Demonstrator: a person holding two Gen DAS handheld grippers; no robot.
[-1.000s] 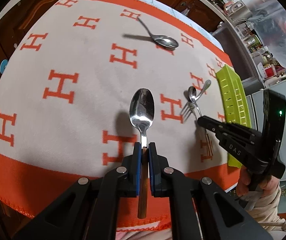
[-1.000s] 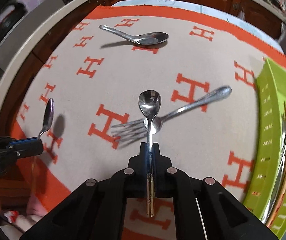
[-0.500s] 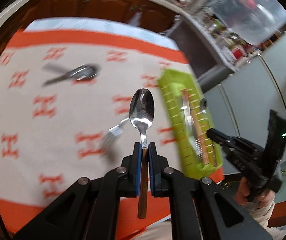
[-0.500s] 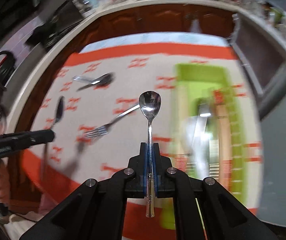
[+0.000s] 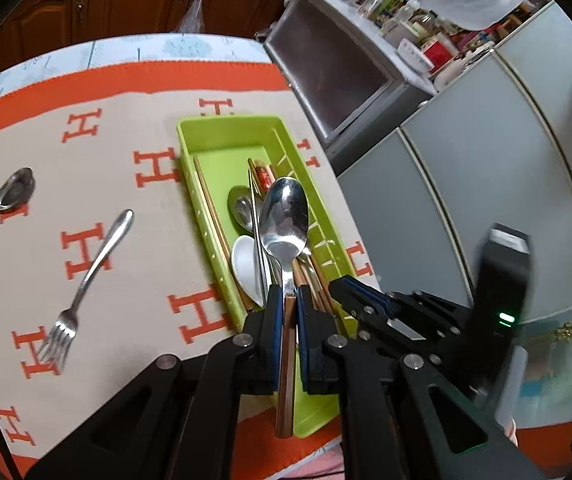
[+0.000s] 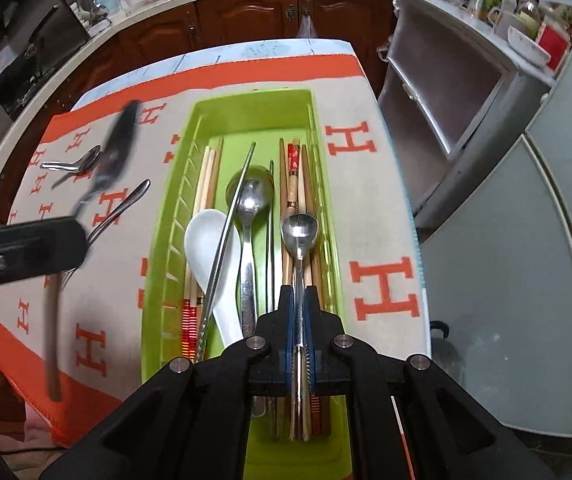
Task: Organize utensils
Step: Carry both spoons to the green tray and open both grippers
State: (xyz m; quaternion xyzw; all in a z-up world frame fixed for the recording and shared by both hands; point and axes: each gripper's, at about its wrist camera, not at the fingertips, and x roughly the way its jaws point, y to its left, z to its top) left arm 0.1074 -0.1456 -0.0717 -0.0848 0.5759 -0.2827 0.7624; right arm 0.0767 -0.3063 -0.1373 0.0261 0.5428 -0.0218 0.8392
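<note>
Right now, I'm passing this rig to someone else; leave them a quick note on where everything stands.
Left tool: shut on a wooden-handled spoon, held over the green tray.
Right tool: shut on a small metal spoon, also over the tray.
Done: chopsticks, a white spoon and a metal spoon already lie in the tray.
Left: release both spoons into the tray, then collect the fork and the spoon lying on the cloth.

Orange-patterned cloth, brown cabinets, grey fridge.
</note>
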